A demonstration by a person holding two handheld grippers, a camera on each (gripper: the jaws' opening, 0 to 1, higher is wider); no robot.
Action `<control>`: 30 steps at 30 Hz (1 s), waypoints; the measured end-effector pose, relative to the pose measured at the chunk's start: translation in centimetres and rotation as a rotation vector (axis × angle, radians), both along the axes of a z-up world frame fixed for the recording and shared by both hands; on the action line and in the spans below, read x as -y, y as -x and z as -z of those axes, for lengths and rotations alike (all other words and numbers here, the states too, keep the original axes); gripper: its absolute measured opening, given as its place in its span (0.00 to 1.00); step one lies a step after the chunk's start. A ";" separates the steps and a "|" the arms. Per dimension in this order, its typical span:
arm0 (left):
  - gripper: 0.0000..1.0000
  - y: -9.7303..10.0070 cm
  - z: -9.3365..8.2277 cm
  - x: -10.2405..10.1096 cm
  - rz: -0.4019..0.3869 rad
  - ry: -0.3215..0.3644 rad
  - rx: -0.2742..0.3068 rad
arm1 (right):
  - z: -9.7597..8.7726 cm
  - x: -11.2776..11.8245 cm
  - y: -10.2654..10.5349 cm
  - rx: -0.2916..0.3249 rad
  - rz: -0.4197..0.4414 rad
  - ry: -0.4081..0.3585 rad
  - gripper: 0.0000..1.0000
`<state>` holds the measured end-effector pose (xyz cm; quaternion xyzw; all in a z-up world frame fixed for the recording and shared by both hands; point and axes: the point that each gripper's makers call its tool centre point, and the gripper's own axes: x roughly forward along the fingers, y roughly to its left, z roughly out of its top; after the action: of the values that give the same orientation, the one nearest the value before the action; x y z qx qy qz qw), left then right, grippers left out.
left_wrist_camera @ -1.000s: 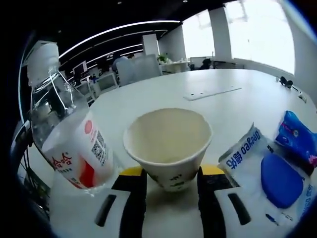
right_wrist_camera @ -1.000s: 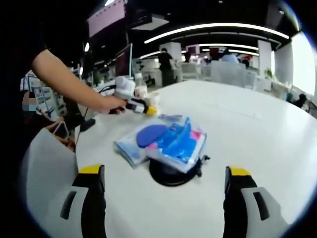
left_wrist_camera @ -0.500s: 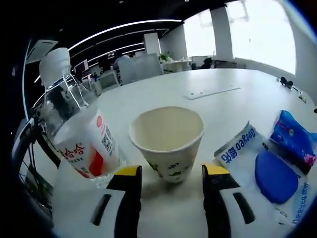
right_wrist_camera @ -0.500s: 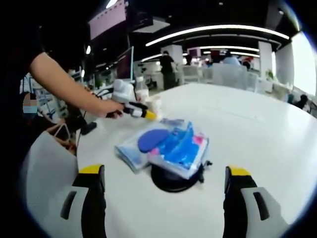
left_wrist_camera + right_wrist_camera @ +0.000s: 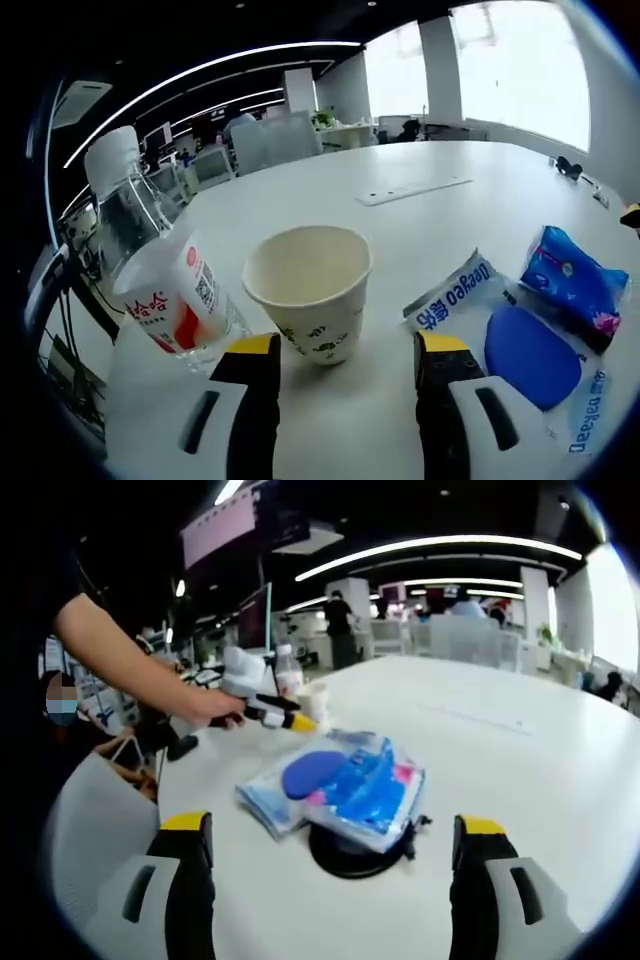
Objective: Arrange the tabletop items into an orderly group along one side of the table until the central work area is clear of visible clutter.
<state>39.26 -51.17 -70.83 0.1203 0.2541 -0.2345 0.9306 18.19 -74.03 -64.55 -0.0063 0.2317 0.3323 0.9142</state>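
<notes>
In my left gripper view, the left gripper [image 5: 345, 350] has its jaws spread wide, holding nothing. Just past the tips stands a paper cup [image 5: 310, 293], upright on the white table [image 5: 440, 215], with clear gaps on both sides so neither jaw touches it. I see only its pale inner wall and no contents. Just left of the cup is a clear plastic water bottle [image 5: 150, 265] with a white cap and a red-and-white label, leaning in the fisheye picture; whether it holds liquid I cannot tell. To the right lies a flat wipes pack [image 5: 510, 335] with a blue oval lid, and beside it, slightly farther, a blue soft packet [image 5: 570, 285].

In my right gripper view, the right gripper [image 5: 335, 865] is also wide open and empty, jaws well apart above bare table. Ahead of it, the same two blue packs [image 5: 340, 785] lie stacked over a black round base [image 5: 355, 850]. Beyond them, a person's hand [image 5: 205, 708] holds the left gripper close to the cup and bottle near the table's far edge.
</notes>
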 end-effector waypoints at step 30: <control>0.52 4.6 -2.6 0.9 0.057 -0.010 0.006 | -2.6 -0.1 -0.3 0.068 -0.007 -0.007 0.85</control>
<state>34.71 -52.09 -68.23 0.1328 0.2488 -0.2595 0.9236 18.48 -73.90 -61.94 -0.0152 0.1994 0.3358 0.9204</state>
